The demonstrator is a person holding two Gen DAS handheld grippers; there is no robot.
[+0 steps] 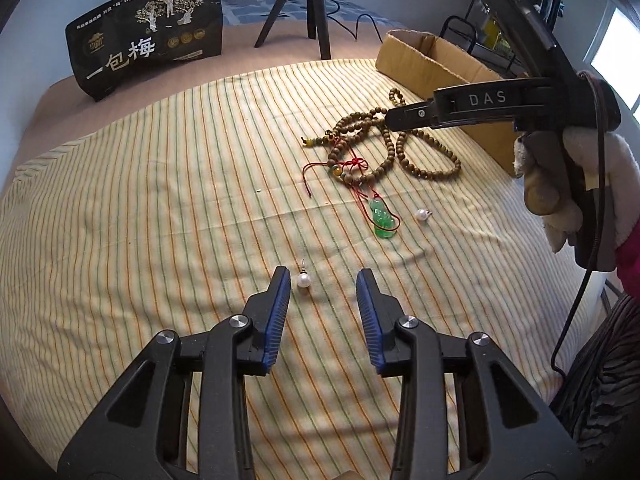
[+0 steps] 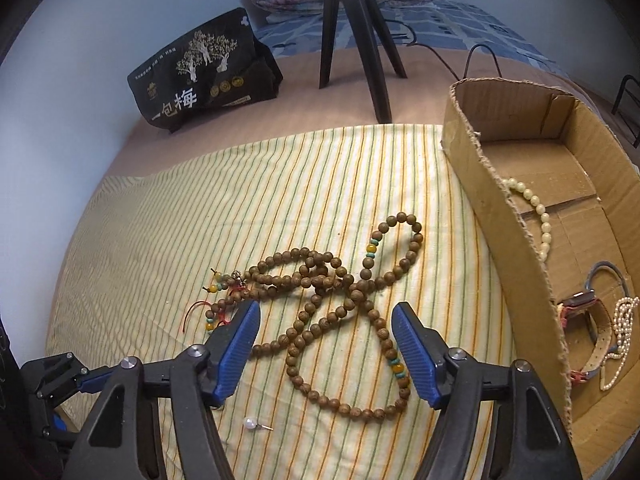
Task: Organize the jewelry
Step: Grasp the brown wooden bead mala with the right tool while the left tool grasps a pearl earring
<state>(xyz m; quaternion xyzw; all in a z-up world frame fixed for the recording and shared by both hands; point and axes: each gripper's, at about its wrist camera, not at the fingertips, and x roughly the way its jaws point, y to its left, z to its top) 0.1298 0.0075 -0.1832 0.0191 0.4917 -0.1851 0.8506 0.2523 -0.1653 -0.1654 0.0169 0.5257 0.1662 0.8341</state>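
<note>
My left gripper [image 1: 323, 274] is open over the striped cloth [image 1: 160, 200], with a white pearl earring [image 1: 304, 280] lying just inside its left finger. A green jade pendant on red cord [image 1: 382, 220] and a second pearl earring [image 1: 422, 214] lie farther ahead. A long string of brown wooden beads [image 2: 340, 300] lies in loops on the cloth; my right gripper [image 2: 325, 312] is open right above it, its fingers straddling the loops. The right gripper also shows in the left wrist view [image 1: 394, 116]. A pearl earring [image 2: 251, 424] lies under the right gripper.
An open cardboard box [image 2: 496, 216] stands at the right and holds a pale bead bracelet [image 2: 536, 208], a watch [image 2: 584, 308] and a fine pearl chain [image 2: 624, 332]. A black snack bag [image 1: 148, 52] and a tripod [image 1: 308, 4] stand at the back.
</note>
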